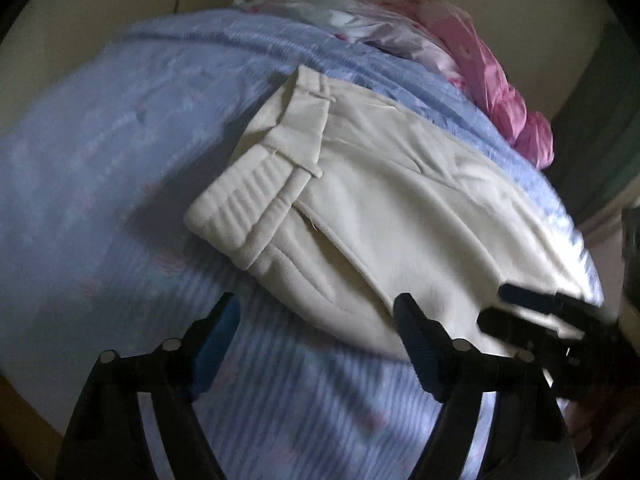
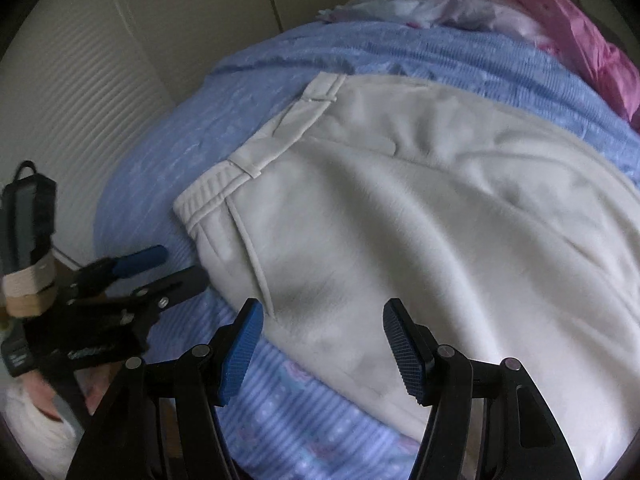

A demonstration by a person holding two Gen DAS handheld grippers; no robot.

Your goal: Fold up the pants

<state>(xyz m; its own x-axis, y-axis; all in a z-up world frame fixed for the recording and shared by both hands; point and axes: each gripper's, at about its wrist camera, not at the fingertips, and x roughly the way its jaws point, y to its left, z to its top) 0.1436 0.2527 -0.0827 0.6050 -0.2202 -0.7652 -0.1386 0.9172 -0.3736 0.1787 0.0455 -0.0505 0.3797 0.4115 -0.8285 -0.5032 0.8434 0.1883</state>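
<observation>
Cream pants (image 1: 384, 200) lie flat on a blue bedspread (image 1: 100, 168), with the waistband (image 1: 256, 176) toward the left. My left gripper (image 1: 316, 320) hovers open over the bedspread at the pants' near edge, and its right finger overlaps the cloth's hem. In the right wrist view the pants (image 2: 420, 200) fill the middle. My right gripper (image 2: 322, 316) is open above their near edge, its blue pads apart and pressing on nothing. The right gripper (image 1: 520, 308) shows at the right of the left wrist view. The left gripper (image 2: 172, 264) shows at the left of the right wrist view.
A heap of pink and white fabric (image 1: 460, 52) lies at the far end of the bed. A cream wall (image 2: 200, 8) and a ribbed panel (image 2: 80, 120) stand beyond the bed's left side. A hand in a white sleeve (image 2: 36, 416) holds the left gripper.
</observation>
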